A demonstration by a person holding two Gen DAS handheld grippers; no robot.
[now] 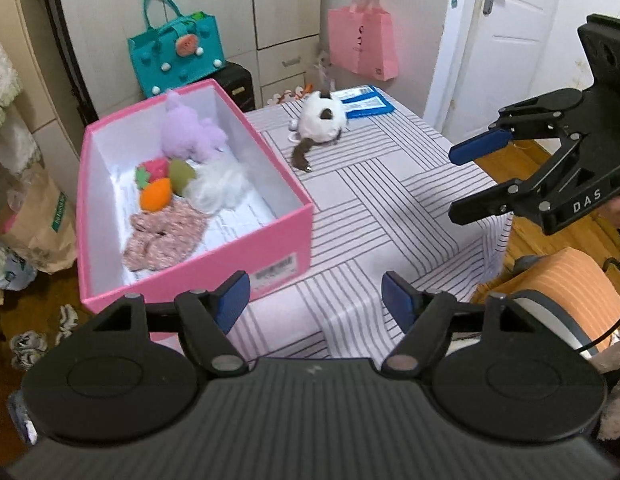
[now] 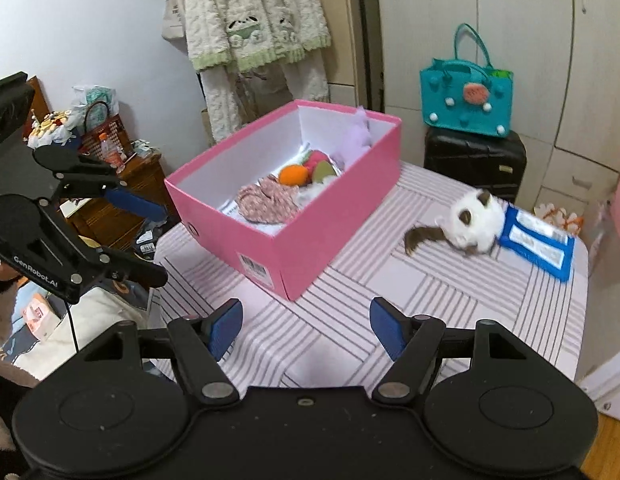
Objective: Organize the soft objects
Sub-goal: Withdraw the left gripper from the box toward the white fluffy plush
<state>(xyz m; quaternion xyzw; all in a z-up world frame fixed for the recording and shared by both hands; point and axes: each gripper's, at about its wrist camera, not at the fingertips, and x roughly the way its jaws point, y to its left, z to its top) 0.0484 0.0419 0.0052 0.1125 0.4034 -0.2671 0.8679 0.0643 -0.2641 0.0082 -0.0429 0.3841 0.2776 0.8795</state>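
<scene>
Left wrist view shows the plush cat (image 1: 323,118), white with brown patches and a brown tail, lying on the striped table (image 1: 390,208) well beyond my fingers, just beside a blue packet (image 1: 366,103) at the far edge. To its left on the table stands the open pink box (image 1: 270,248). Inside lie a purple plush (image 1: 188,130), a red toy (image 1: 156,168), an olive one (image 1: 181,174), an orange one (image 1: 156,196), a white fluffy tuft (image 1: 216,186) and a pink patterned cloth (image 1: 166,236).

My left hand-held gripper (image 1: 315,300) hangs over the table's near part by the box's corner, its blue pads spread apart with nothing between them. My right hand-held gripper (image 2: 305,326) is likewise released and empty, over the striped cloth with the box ahead to the left and the cat (image 2: 474,220) ahead to the right.

Behind the table a teal bag (image 2: 466,96) sits on a black suitcase (image 2: 474,160), and a pink bag (image 1: 362,42) hangs on the cupboard.
</scene>
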